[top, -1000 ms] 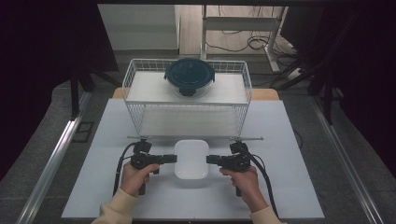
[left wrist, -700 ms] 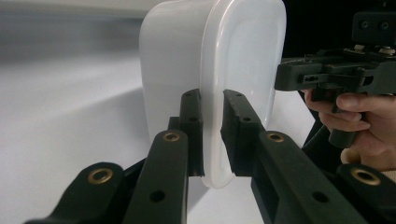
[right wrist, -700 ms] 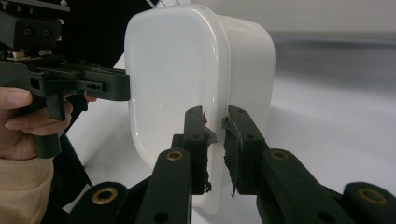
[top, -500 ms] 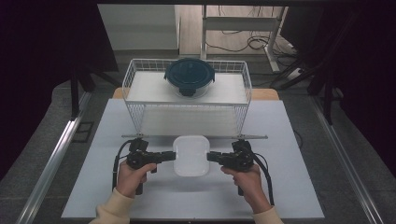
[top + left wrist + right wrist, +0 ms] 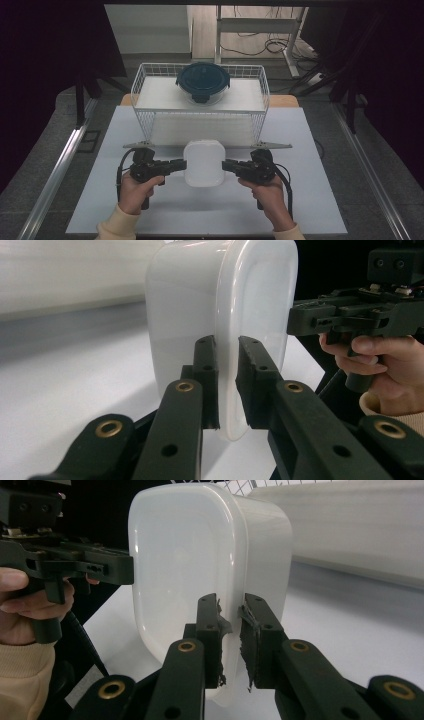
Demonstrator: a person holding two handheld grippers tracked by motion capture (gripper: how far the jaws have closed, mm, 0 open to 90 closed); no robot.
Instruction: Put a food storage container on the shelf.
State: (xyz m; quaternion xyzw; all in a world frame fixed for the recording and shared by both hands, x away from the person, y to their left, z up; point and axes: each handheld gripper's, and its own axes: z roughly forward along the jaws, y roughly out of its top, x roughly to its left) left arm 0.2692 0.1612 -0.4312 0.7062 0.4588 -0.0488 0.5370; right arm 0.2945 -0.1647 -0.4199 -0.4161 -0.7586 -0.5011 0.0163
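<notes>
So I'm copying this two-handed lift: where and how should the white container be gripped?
Grip the white container by its protruding lid rim, one gripper from each side. The left gripper and right gripper each pinch that thin lip at the middle of opposite short sides. The body looks too wide and smooth for the jaws, while the rim fits between them, and opposite holds likely keep it level.

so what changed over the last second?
The white container, clamped at its rim by the left gripper and the right gripper, shifted a little toward the wire basket, hands moving with it. Nothing was let go. The basket and the dark-lidded bowl inside it stayed put.
</notes>
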